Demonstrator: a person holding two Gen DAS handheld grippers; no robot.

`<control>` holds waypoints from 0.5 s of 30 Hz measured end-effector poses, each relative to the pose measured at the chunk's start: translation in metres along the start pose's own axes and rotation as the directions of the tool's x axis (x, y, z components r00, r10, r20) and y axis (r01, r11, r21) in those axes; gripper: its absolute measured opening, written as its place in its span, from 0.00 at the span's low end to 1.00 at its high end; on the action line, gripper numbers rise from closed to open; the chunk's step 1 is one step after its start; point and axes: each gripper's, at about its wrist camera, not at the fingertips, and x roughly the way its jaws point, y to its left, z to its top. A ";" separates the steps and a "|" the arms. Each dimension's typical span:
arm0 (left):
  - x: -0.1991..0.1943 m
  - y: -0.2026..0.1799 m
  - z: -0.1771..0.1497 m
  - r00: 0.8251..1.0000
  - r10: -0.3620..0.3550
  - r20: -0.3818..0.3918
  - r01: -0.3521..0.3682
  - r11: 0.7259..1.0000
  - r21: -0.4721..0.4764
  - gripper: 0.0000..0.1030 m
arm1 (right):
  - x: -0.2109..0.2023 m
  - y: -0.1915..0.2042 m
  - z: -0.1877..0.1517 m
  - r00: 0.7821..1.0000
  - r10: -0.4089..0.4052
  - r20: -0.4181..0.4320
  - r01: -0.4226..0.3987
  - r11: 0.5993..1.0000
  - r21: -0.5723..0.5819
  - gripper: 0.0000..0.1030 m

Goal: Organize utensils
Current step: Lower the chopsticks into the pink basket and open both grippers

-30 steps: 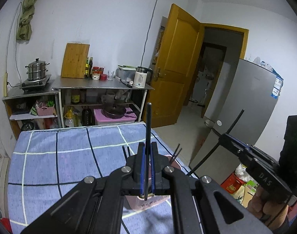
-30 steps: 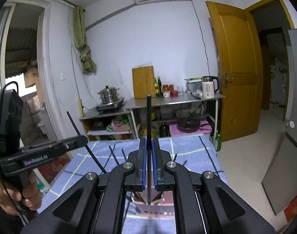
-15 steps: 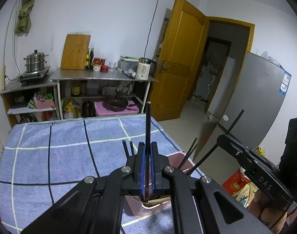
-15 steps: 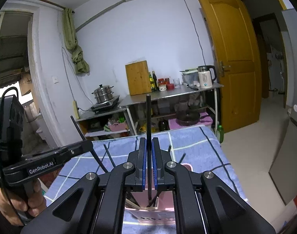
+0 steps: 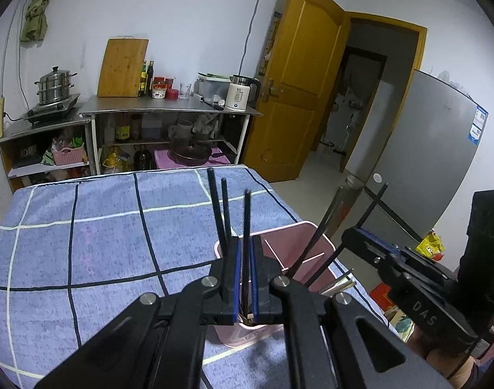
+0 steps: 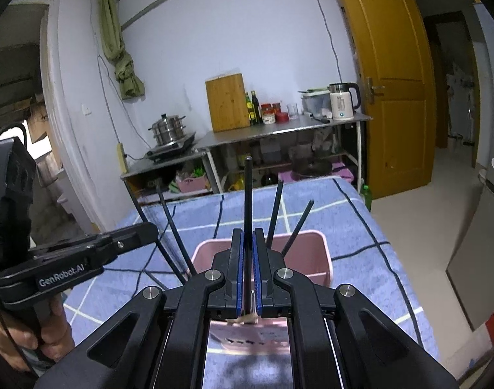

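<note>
A pink utensil holder (image 5: 307, 236) stands on the blue checked cloth; it also shows in the right wrist view (image 6: 311, 253). Several black chopsticks (image 5: 218, 207) stand in it. My left gripper (image 5: 243, 249) is shut on one upright black chopstick (image 5: 246, 214) whose lower end is inside the holder. My right gripper (image 6: 247, 240) is shut on another upright black chopstick (image 6: 247, 191), also over the holder. Each gripper shows in the other's view: the right (image 5: 405, 272), the left (image 6: 84, 253).
The cloth-covered table (image 5: 84, 243) ends near a steel shelf unit (image 5: 169, 110) with a pot, cutting board and kettle. An orange door (image 5: 298, 81) and a grey fridge (image 5: 435, 149) stand to the right.
Both grippers have moved down and forward with their chopsticks. The pink holder now sits right under the fingers and the chopstick ends have gone into it.
</note>
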 end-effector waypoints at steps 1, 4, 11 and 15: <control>-0.001 0.000 0.000 1.000 -0.001 0.001 0.001 1.000 0.001 0.08 | 0.000 0.000 0.000 1.000 0.003 -0.006 -0.003 1.000 0.000 0.05; -0.006 0.001 -0.001 1.000 -0.006 0.016 0.006 1.000 0.001 0.17 | -0.005 0.002 0.000 1.000 0.002 -0.004 -0.002 1.000 -0.010 0.05; -0.033 0.001 -0.005 0.998 -0.021 0.065 0.022 1.000 -0.008 0.24 | -0.031 0.006 -0.001 0.999 -0.018 0.032 0.018 1.000 -0.018 0.12; -0.048 -0.001 -0.011 0.996 -0.021 0.085 0.021 1.000 0.000 0.25 | -0.045 0.006 -0.005 0.999 -0.019 0.046 0.019 1.000 -0.008 0.15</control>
